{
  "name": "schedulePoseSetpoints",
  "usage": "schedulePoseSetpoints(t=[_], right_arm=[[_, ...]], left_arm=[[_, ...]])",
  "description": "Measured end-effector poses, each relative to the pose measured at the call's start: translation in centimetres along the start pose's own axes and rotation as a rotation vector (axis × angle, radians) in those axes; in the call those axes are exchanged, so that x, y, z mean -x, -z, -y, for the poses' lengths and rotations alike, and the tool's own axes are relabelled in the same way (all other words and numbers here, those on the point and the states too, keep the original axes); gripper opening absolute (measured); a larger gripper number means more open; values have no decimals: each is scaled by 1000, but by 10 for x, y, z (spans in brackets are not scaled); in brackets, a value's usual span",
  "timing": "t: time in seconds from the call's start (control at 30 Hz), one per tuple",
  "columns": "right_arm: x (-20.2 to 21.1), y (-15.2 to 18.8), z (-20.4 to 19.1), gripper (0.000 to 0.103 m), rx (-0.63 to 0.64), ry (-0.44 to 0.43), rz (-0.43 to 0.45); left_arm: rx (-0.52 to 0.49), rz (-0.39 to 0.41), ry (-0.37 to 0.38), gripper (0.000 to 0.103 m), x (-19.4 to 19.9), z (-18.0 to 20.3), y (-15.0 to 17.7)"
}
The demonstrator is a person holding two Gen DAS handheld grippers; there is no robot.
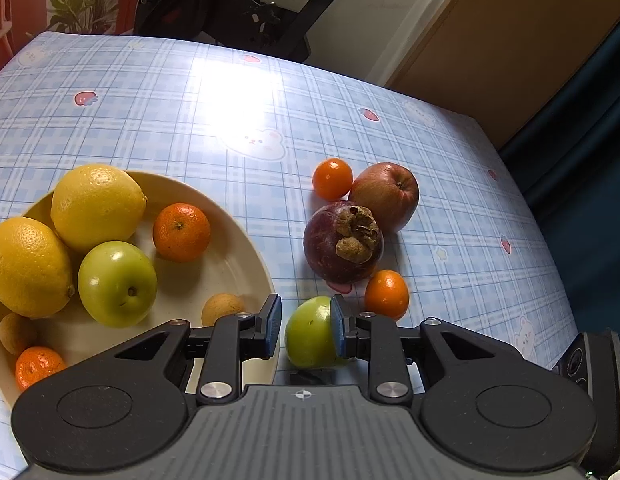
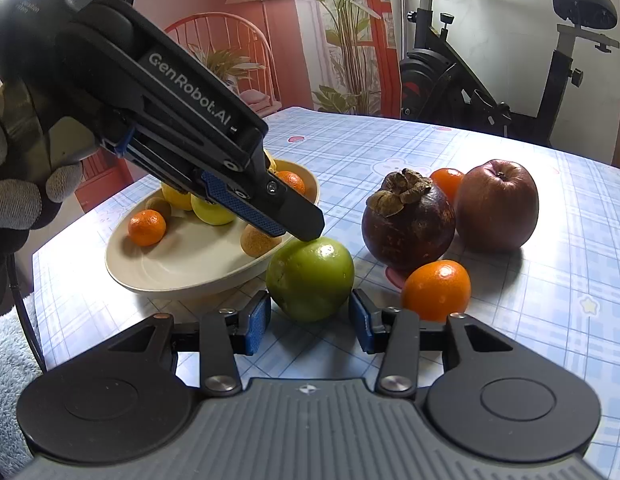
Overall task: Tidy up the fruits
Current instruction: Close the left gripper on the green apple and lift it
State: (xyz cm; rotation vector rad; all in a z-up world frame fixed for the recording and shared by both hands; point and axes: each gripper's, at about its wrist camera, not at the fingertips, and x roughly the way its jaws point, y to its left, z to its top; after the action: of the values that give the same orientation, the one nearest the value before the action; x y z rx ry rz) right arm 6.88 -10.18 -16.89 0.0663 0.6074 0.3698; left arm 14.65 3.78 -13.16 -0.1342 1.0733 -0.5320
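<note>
Two grippers meet at one green apple [image 1: 310, 334] on the table [image 1: 230, 128], just beside the bowl [image 1: 238, 256]. Left gripper [image 1: 305, 330] stands wide, one pad touching it; right gripper [image 2: 309, 322] gapes wide, apple just ahead.

The left wrist camera looks steeply down along its gripper [image 1: 305, 330] onto the checked tablecloth [image 1: 150, 120], close above the cream bowl [image 1: 246, 248] and loose fruit. The right wrist camera sits low, near table level, facing across toward the room behind. Both views share the green apple [image 2: 310, 278], the mangosteen [image 1: 342, 242] and the bowl; the right view also catches the left gripper from the side.
</note>
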Motion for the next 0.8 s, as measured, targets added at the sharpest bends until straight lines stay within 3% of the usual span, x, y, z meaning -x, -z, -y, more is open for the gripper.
schedulePoseSetpoints(t=[0.8], right_arm=[[6,3,1,49,-20,-7,8]], left_arm=[[-33,-3,26,28,-5,11,10]])
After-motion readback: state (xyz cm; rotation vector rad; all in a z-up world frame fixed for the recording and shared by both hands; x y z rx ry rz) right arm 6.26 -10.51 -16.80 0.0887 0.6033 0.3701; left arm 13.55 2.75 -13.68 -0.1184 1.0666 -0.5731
